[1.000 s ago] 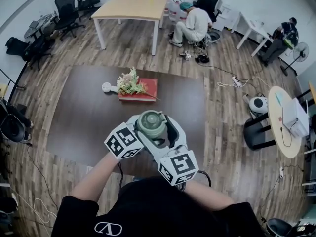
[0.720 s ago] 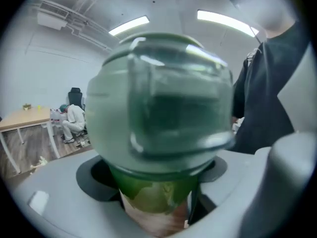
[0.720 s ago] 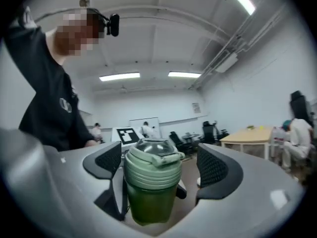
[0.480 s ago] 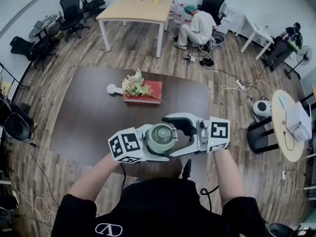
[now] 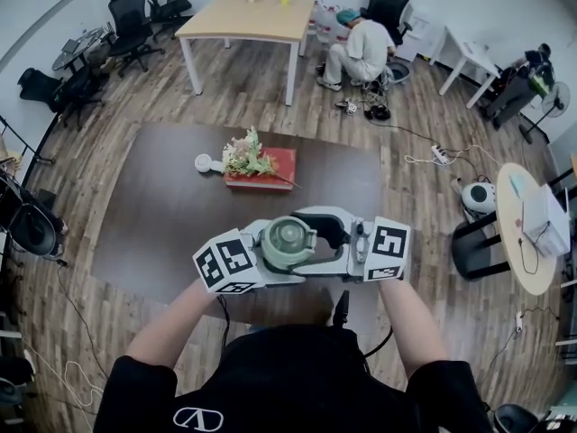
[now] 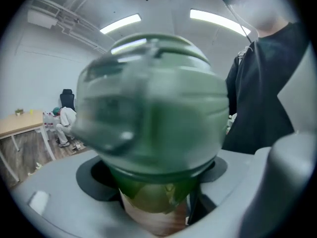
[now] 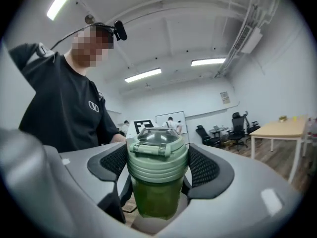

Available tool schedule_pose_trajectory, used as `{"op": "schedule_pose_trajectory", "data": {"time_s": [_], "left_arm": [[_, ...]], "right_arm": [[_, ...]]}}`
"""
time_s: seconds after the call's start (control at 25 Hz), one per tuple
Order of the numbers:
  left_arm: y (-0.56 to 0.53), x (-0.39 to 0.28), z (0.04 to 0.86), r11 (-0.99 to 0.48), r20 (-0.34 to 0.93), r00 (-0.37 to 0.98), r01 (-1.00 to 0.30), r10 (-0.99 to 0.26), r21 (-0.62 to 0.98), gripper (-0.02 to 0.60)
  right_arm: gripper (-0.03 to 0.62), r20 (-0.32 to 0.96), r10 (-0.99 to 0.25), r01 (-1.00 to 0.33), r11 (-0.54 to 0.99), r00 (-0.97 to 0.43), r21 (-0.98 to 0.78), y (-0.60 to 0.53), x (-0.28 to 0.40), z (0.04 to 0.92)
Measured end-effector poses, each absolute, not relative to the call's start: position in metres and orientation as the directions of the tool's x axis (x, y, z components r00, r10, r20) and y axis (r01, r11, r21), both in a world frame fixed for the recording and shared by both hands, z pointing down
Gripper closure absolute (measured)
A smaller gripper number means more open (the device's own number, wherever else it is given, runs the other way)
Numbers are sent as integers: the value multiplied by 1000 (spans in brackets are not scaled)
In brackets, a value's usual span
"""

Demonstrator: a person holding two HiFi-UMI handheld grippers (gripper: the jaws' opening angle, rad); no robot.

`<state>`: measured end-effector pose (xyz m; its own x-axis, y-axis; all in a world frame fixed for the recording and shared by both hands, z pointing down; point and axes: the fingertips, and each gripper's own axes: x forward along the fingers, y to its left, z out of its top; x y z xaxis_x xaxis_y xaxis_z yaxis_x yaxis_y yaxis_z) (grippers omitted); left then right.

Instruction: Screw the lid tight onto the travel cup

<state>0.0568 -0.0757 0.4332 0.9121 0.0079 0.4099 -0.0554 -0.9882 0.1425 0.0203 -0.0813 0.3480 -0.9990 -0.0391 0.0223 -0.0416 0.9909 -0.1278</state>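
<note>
I hold a travel cup with a pale green lid (image 5: 287,242) above the near edge of the dark table (image 5: 153,215). My left gripper (image 5: 260,253) comes in from the left and is shut on the cup's body (image 6: 158,209), whose translucent green wall sits between its jaws. The lid (image 6: 148,103) fills the left gripper view, blurred. My right gripper (image 5: 317,239) reaches in from the right. Its black ribbed pads (image 7: 204,166) flank the lid (image 7: 157,155) and touch its ribbed rim while the jaws are closing. The green body (image 7: 153,197) hangs below.
A red box (image 5: 261,171) with a flower bunch and a white round object (image 5: 206,161) lie at the table's far side. Beyond stand a wooden table (image 5: 245,16), office chairs (image 5: 131,12) and a crouching person (image 5: 361,48). A round side table (image 5: 523,242) is at the right.
My right gripper swung from below the cup round to its right side, then drew in with its jaws about the lid. The cup and left gripper shifted slightly.
</note>
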Motion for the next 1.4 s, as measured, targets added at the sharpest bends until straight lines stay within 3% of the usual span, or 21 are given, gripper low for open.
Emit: {"op": "schedule_pose_trajectory", "data": {"time_s": [0.16,0.32,0.44,0.56,0.72,0.8,1.0,1.2,1.4], "left_arm": [[-100,48,439,-978,415,902,-180,-121,106,173],[-115,48,443,-963,424,886,-250,-187,98,172],[-117,52,445,-956,417,884,-275,-212,97,173],[-115,56,443,-956,411,887,-273,-209,103,173],[-112,52,439,-960,393,904,-239,-166,144,173],[-107,50,436,-963,378,916,-209,-133,167,173],[-78,52,415,-974,330,944,-63,13,218,172],[-51,63,410,-973,343,931,46,124,225,172],[-35,73,412,-969,363,914,102,181,225,172]], "right_arm": [[198,53,-412,-416,903,-909,-108,-98,12,353],[200,165,-743,-761,640,-649,-106,-111,11,359],[200,179,-848,-866,494,-499,-74,-112,13,361],[198,162,-851,-867,492,-499,-85,-110,17,359],[193,85,-738,-740,654,-670,-158,-105,12,354],[140,26,-623,-615,763,-782,-200,-102,15,347],[108,-74,-180,-164,968,-981,-188,-89,38,330],[109,-127,169,200,936,-977,-289,-83,39,334],[112,-83,385,392,874,-919,-287,-56,25,342]]}}
